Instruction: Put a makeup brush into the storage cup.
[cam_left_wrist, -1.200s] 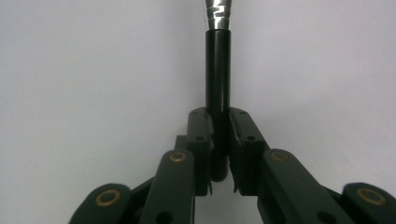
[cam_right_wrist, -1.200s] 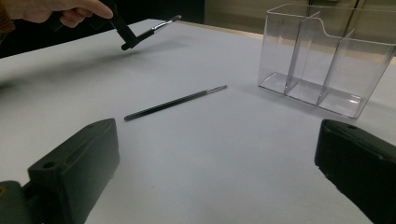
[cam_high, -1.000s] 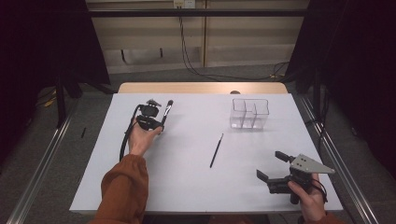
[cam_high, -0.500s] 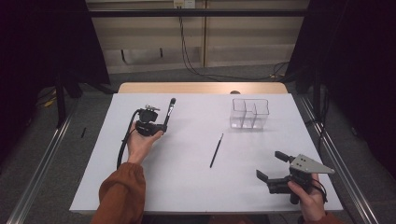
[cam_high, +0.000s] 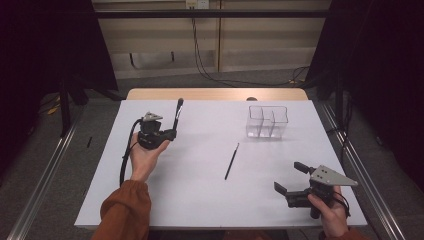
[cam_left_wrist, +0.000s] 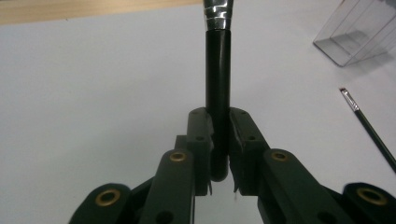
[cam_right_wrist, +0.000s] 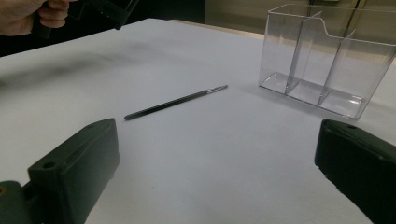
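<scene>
Black makeup brush (cam_left_wrist: 217, 93) – silver ferrule – clamped upright above the table.

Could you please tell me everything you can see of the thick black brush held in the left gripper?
The thick black brush with a round glossy handle and a ribbed silver metal band near its far end is clamped near its rounded butt between the jaws of the left gripper. In the high view it stands nearly upright, tilted slightly, lifted above the white table. Its bristles cannot be made out.

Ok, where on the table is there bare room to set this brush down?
Bare sheet lies between the left hand-held gripper holding the thick brush and the thin brush, and across the near edge. It is tighter between the clear organizer and the right hand-held gripper.
</scene>
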